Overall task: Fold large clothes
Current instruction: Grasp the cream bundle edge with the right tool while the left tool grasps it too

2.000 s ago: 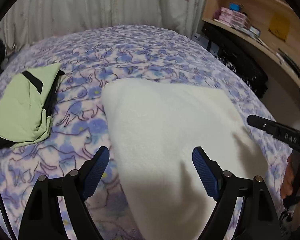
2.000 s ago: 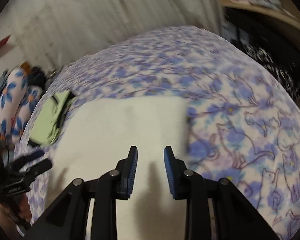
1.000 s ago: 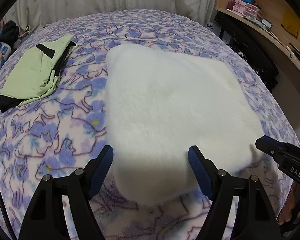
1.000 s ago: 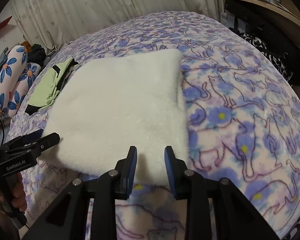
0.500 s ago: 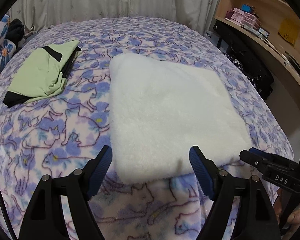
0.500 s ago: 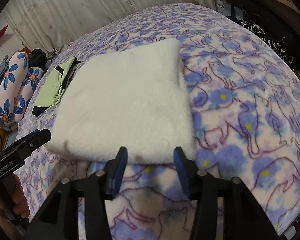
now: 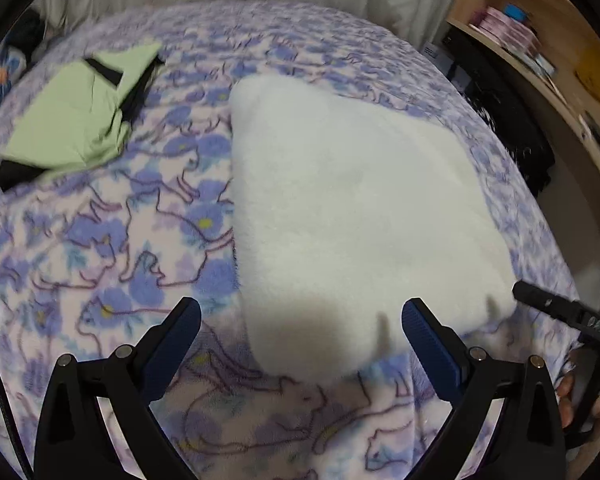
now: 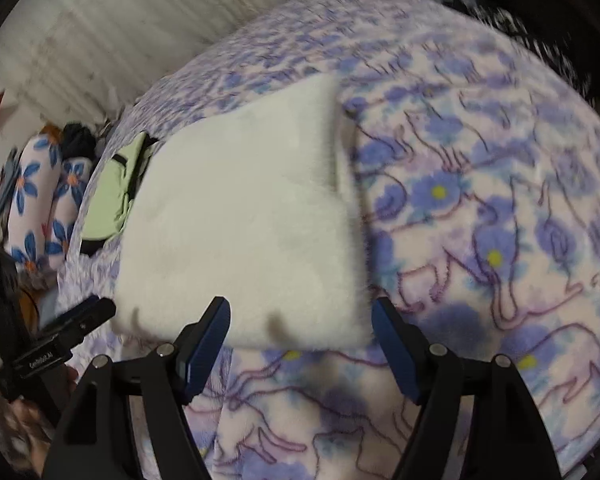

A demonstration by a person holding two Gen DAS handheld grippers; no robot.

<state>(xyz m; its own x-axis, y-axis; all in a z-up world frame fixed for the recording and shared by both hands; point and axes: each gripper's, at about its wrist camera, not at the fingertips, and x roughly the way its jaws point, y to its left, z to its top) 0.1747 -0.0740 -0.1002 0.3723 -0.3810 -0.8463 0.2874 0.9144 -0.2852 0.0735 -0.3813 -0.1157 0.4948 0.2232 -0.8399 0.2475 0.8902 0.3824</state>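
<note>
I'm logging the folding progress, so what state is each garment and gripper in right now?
white fleece garment: folded into a flat rectangle, lying on the bed, not gripped.
green garment: folded, lying apart to the white one's left.
left gripper: open, jaws have just been opening, nothing pinched.
right gripper: open, jaws have just been opening, poised at the white garment's near edge.

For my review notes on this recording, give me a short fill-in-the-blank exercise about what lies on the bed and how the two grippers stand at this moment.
1. The white fleece garment lies folded on a blanket printed with purple ____.
2. Beside it, toward the pillows, lies a second folded garment, light ____ with black trim.
3. The left gripper and right gripper both have their jaws ____, with nothing pressed between the pads.

Missing words: cats; green; open
</note>
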